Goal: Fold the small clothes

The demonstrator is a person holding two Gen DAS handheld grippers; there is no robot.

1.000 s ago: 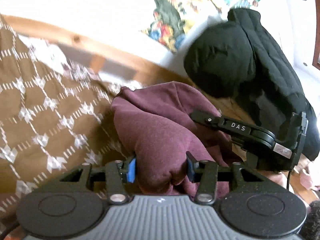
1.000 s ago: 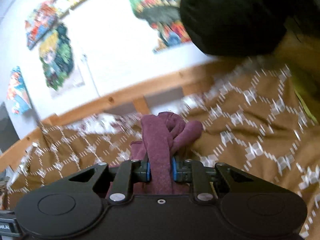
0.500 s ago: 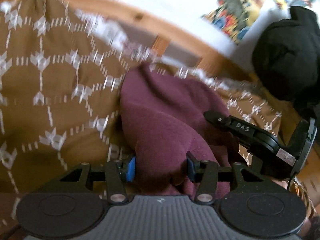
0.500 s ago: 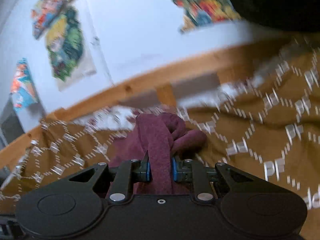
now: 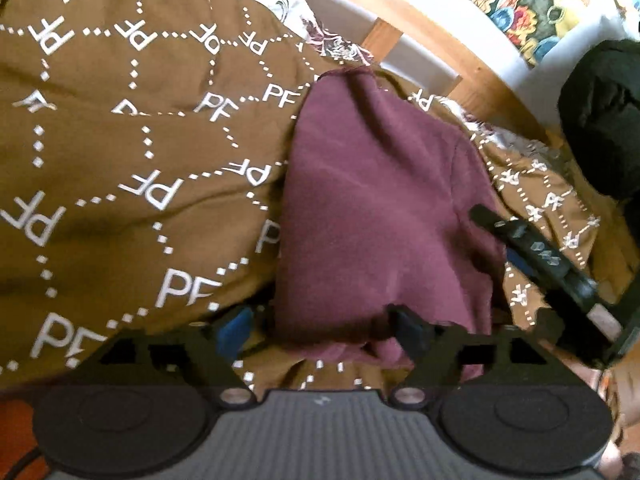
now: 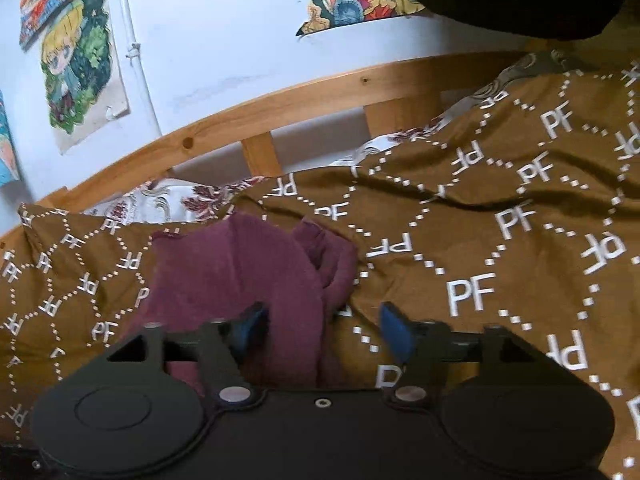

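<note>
Soft, even daylight throughout, brightest on the white wall at the top of both views, with no hard glare. Strong fisheye bending at the edges, curving the wooden bed rail and darkening the corners to black. Slight motion blur on the maroon garment and the brown blanket; deep shadow beneath the cloth's near edge.

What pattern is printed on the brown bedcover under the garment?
White dotted diamonds with "PF" letters cover the brown bedcover; the right wrist view shows it best.
</note>
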